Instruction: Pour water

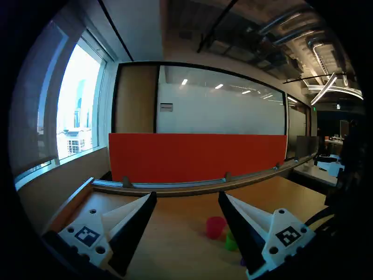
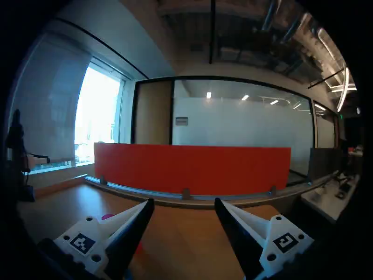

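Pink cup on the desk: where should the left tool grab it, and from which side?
Take the pink cup by its side wall, about mid-height, coming level from the near side, where the open left tool faces it. It looks upright and round, so the fingers can straddle it. The green cup stands close on its right, so probably bias the approach leftward to avoid knocking it.

Left tongs (image 1: 186,196) and right tongs (image 2: 183,201) are white, black-faced, with square markers (image 1: 87,235)
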{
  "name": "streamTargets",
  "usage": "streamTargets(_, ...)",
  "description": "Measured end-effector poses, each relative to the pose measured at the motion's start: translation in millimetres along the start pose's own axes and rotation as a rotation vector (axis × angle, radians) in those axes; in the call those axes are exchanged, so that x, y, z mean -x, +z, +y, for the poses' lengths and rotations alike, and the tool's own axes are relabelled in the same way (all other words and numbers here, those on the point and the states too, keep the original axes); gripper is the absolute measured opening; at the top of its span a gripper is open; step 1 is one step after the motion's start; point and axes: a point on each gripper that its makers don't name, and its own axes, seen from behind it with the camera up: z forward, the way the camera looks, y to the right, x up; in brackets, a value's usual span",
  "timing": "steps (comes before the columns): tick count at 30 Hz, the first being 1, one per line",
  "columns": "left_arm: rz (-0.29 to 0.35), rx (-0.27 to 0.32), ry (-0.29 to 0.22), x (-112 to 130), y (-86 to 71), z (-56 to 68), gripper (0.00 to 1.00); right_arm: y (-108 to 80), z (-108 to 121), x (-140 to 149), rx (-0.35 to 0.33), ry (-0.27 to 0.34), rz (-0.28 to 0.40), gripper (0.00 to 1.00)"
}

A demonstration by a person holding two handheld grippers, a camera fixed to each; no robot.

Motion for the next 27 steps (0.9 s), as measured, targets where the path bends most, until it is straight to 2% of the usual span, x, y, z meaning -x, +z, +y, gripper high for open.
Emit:
streamTargets(5, -0.007, 0.059, 0.024, 2.4, 3.4, 7.4, 0.98, -0.1, -15.0, 0.2, -0.082, -0.034, -0.013, 1.00)
streamTargets(9, -0.011, 0.126, 0.035, 3.0, 5.4, 16.3, 0.99, -3.0, -32.8, -0.2, -0.177, -0.046, -0.017, 1.00)
streamTargets(17, -0.033, 0.267, 0.047, 9.0, 10.2, 40.1, 0.98, -15.3, -71.0, 0.1, -0.391, 0.000, -0.043, 1.00)
streamTargets(23, -0.030, 0.353, 0.037, 9.9, 11.8, 53.8, 0.99, -18.3, -81.4, 4.4, -0.457, 0.001, -0.068, 1.00)
streamTargets(27, -0.036, 0.395, 0.064, 13.7, 14.0, 60.3, 0.98, -20.0, -88.0, 13.5, -0.490, -0.016, -0.098, 1.00)
